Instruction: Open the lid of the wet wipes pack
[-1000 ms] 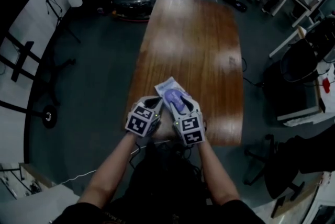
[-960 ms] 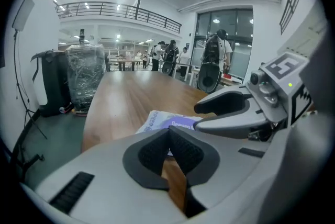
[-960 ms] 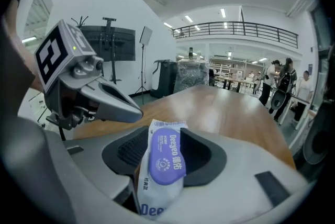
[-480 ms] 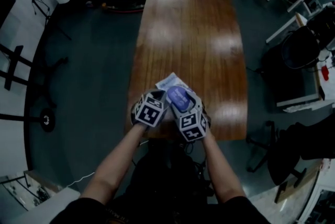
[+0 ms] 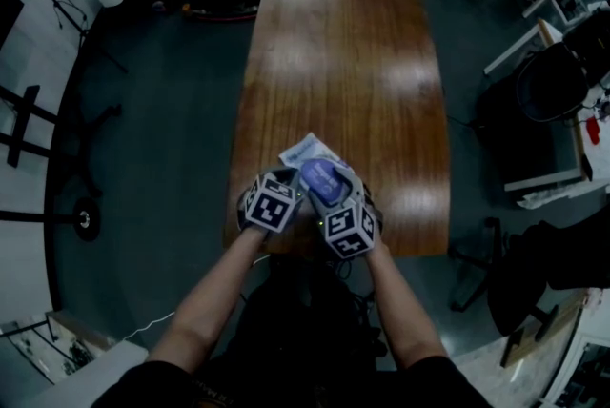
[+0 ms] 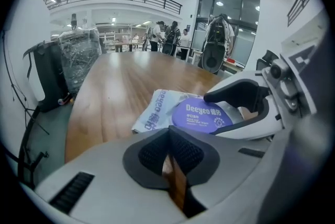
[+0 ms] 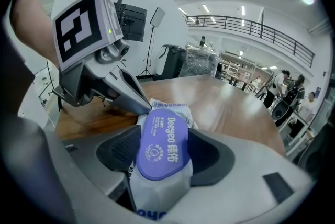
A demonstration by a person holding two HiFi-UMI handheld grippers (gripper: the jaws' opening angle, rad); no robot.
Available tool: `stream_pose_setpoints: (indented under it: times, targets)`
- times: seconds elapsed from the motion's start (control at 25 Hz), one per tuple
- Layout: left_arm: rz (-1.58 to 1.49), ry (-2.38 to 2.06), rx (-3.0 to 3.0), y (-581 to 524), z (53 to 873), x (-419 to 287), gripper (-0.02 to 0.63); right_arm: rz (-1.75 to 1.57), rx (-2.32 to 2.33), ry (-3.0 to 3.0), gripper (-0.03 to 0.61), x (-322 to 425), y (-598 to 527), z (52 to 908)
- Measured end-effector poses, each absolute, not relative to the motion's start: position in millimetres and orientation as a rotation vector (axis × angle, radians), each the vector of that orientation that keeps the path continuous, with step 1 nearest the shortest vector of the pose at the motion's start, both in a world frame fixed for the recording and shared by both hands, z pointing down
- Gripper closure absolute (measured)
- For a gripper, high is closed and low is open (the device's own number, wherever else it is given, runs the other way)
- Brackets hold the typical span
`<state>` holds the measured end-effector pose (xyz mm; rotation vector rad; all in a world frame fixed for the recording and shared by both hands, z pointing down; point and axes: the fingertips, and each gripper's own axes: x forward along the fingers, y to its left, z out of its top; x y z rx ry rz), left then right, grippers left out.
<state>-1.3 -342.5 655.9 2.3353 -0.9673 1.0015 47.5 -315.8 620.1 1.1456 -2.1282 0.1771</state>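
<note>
1. Long brown wooden worktop point(image 5: 343, 63), seen from above in the head view. Both arms reach to its near end.
2. White soft-plastic wet wipes pack point(image 5: 301, 152) with blue print, lying at the near end of the worktop between the two tools. Its far corner points up the board.
3. Oval purple plastic lid point(image 7: 161, 145) with white lettering. It lies flat and shut on top of the wet wipes pack.
4. Right hand-held gripper point(image 7: 163, 154): the jaws stand wide apart with the wet wipes pack between them. The black ribbed pads point(image 7: 121, 152) sit right at its two sides, and the lid overlaps the left pad.
5. Left hand-held gripper point(image 6: 168, 133): the jaws are closed together with nothing between them. In the right gripper view its narrow tip meets the far left edge of the lid.
6. Grey cube with black square markers point(image 5: 271, 203) on the left hand-held gripper, just beside the pack.
</note>
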Motion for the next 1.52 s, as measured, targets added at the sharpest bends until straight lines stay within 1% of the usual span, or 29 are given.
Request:
stream_pose_setpoints:
  times: [0.2, 0.64, 0.76, 0.8, 1.16, 1.28, 1.52]
  targets:
    - [0.999, -0.933, 2.325, -340, 662, 1, 0.618, 0.29, 1.091, -2.158, 0.304, 50, -316, 624]
    - [0.982, -0.895, 2.331, -339, 658, 7, 0.618, 0.545, 1.04, -2.251, 0.307, 58, -320, 619]
    - [0.977, -0.889, 2.33, -338, 658, 8, 0.618, 0.562, 1.024, -2.274, 0.313, 58, -320, 614]
    - [0.974, -0.888, 2.329, -338, 659, 9, 0.618, 0.56, 1.024, -2.277, 0.323, 59, -319, 612]
    - [0.952, -0.883, 2.321, -339, 659, 8, 0.618, 0.403, 1.11, -2.293, 0.479, 66, -321, 568]
    - [0.949, -0.885, 2.321, -341, 658, 9, 0.618, 0.346, 1.129, -2.28, 0.502, 73, -328, 559]
    - [0.959, -0.899, 2.309, -338, 662, 8, 0.618, 0.288, 1.257, -2.25, 0.52, 100, -347, 554]
